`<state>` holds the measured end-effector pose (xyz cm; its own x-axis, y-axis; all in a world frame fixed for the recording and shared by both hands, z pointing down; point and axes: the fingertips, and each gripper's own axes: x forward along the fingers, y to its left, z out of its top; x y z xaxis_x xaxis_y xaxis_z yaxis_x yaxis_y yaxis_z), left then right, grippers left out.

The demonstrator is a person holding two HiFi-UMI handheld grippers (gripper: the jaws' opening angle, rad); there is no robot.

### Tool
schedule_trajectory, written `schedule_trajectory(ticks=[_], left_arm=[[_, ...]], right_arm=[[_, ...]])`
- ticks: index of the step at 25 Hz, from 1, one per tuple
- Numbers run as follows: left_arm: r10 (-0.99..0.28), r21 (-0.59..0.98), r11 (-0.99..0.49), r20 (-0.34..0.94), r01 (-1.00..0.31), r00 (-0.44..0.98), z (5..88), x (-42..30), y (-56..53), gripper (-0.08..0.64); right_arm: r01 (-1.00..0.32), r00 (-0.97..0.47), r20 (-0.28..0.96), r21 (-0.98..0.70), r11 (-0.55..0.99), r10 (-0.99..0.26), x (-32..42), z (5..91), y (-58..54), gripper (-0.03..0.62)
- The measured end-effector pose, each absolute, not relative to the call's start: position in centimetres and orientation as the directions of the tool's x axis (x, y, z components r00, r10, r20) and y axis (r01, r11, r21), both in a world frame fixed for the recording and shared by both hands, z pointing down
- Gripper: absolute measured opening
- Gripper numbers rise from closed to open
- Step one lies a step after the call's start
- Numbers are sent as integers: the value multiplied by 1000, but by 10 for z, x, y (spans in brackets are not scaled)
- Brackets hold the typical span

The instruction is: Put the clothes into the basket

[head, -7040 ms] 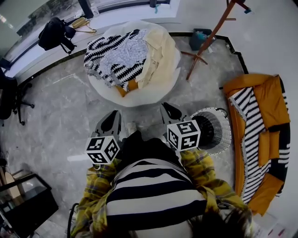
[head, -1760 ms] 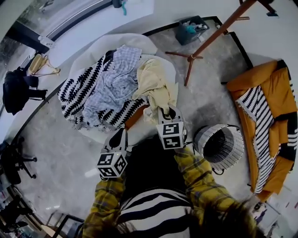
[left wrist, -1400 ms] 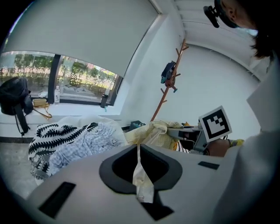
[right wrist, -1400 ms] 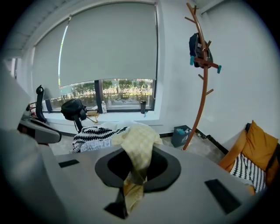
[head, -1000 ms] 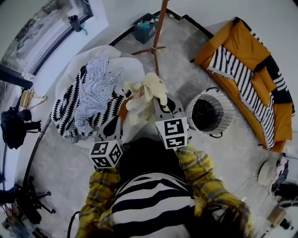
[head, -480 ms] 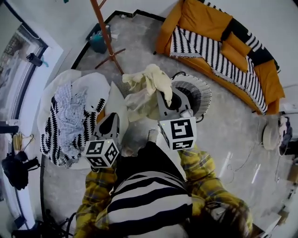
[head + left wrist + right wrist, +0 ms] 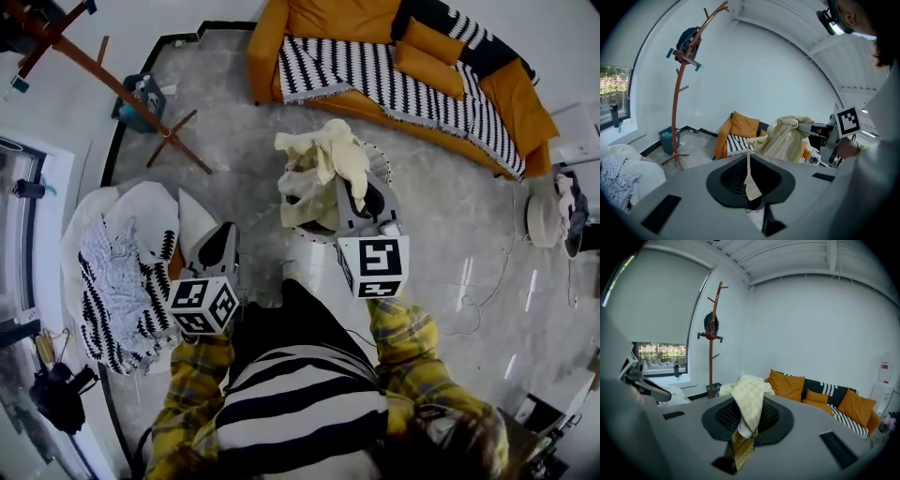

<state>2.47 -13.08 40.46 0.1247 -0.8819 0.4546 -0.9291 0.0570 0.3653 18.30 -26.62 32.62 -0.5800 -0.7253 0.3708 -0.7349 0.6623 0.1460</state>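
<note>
The right gripper (image 7: 361, 202) is clenched on a pale yellow garment (image 7: 323, 155), which hangs bunched just above the rim of the basket (image 7: 373, 152), not yet inside. The left gripper (image 7: 222, 246) is clamped tight on a thin pale strip (image 7: 749, 180), seemingly part of the same garment. This piece still needs dropping in. Well apart, a heap of patterned clothes (image 7: 112, 281) lies across the white round surface (image 7: 141, 202), so I judge most of the job is still left
</note>
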Motion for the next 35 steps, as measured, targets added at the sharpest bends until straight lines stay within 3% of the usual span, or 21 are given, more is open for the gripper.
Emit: schedule_trajectory(ticks=[10,13,16,25,35], left_arm=[[-829,360,61,537,-931,153,436,42,-168,32],[-819,361,89,556,-928,138,442,36,-166,32],[-815,361,111,566,-926,123,447,29,-163,32],[-826,360,177,560,-916,60,446,6,-135,32],[-824,327,373,548,-868,-148,430,-57,-38,32]], right_arm=[[-766,-423,616,148,625,-664,234,440,-305,73],[-765,-312,698,218,606,-645,245,477,-307,176],[-760,-257,635,333,558,-729,251,476,-314,250],[-750,-377,584,263,607,-719,209,451,-307,226],[-629,-588,550,150,762,-593,106,424,-241,216]])
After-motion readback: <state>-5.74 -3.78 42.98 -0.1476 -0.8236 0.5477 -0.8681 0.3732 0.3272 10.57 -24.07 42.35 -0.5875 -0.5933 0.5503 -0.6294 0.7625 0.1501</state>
